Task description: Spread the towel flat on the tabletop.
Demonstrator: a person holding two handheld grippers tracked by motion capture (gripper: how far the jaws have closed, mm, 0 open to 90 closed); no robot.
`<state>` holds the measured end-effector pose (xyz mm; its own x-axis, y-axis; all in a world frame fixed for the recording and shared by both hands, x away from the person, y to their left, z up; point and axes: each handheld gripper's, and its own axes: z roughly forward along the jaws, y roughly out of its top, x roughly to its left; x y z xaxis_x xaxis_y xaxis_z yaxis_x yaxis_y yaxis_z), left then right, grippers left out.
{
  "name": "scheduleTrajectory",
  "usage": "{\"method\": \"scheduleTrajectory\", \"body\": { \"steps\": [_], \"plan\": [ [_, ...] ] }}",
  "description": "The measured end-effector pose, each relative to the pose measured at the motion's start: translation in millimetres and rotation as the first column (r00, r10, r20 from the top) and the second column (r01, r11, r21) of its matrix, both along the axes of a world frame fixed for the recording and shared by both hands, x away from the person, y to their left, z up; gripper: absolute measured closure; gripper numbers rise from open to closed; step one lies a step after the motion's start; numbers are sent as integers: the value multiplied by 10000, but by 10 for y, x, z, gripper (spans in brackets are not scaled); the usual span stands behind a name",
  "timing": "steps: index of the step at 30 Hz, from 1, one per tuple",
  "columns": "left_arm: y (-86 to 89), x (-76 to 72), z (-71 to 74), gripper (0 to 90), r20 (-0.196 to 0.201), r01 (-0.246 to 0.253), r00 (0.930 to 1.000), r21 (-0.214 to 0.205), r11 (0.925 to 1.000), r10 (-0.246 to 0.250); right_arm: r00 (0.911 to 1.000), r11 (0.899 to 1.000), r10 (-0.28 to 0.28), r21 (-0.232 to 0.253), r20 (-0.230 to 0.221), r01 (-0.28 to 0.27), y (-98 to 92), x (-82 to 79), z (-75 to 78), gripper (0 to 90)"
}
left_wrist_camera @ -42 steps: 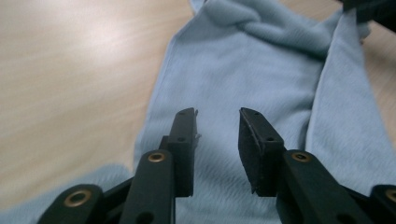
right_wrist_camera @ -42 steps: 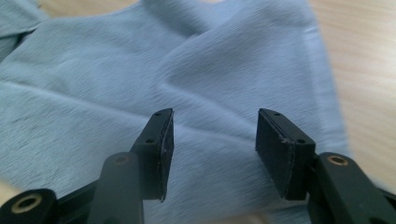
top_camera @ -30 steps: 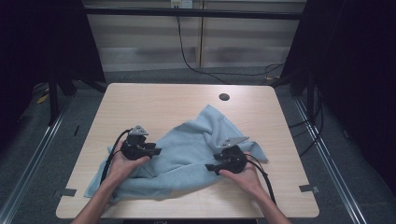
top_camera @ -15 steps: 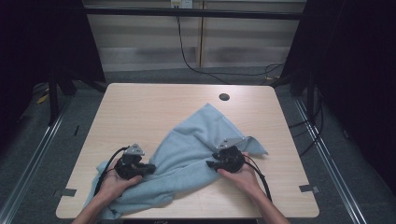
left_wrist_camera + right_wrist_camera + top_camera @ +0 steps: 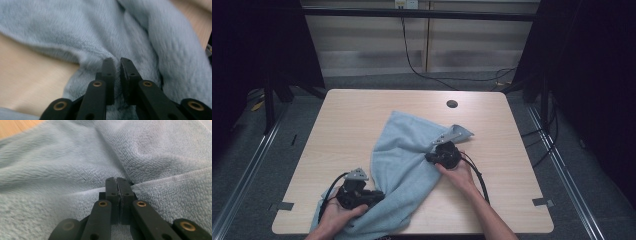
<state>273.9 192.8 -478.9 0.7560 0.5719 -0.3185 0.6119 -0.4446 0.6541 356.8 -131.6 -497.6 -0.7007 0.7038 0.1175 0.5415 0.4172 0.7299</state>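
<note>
A light blue towel (image 5: pixel 404 155) lies rumpled across the wooden table (image 5: pixel 337 130), running from the middle down to the front left edge. My left gripper (image 5: pixel 378 195) is at the towel's near left part. In the left gripper view its jaws (image 5: pixel 117 61) stand a sliver apart with a pinch of the towel (image 5: pixel 75 32) between them; they closed and have just eased slightly. My right gripper (image 5: pixel 428 158) sits at the towel's right edge. Its jaws (image 5: pixel 116 180) have just closed tight, and creases in the towel (image 5: pixel 62 170) radiate from the tips.
A round cable hole (image 5: pixel 452 104) lies near the table's far edge. Tape marks (image 5: pixel 542 202) sit at the front corners. Bare wood spreads at the left and the right. Black cables (image 5: pixel 422 70) run over the floor behind the table, and dark frames stand on both sides.
The left gripper has pulled toward the front edge with the towel. The right gripper has shifted away and leftward and shut. The towel is drawn into a longer, narrower shape.
</note>
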Motion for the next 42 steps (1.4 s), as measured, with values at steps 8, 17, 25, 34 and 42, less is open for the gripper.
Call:
{"method": "scheduleTrajectory", "body": {
  "steps": [8, 17, 25, 34, 42],
  "plan": [
    [52, 542, 81, 703, 1146, -821, 9903, 219, 9964, 790, 9976, 9930, -219, 1172, 651, 141, -187, -99, 352, 892],
    [-78, 567, -126, 850, 1961, -571, 9805, 2213, 9735, 129, 9927, 9904, -499, 1339, 1098, 349, -589, -477, 559, 896],
    [40, 500, -114, 900, 1248, -715, 9909, 1762, 9818, 498, 9918, 9915, -1051, 850, 729, 989, -976, -979, 359, 900],
    [32, -11, -114, 900, 376, 173, 9991, 1132, 9934, -217, 9862, 9860, -1650, 257, 150, 1646, -1320, -1284, 187, 898],
    [29, -151, -19, 881, 524, 675, 9962, 298, 9973, -690, 9879, 9847, -1550, 815, 68, 1540, -1385, -1417, 215, 705]
  ]
}}
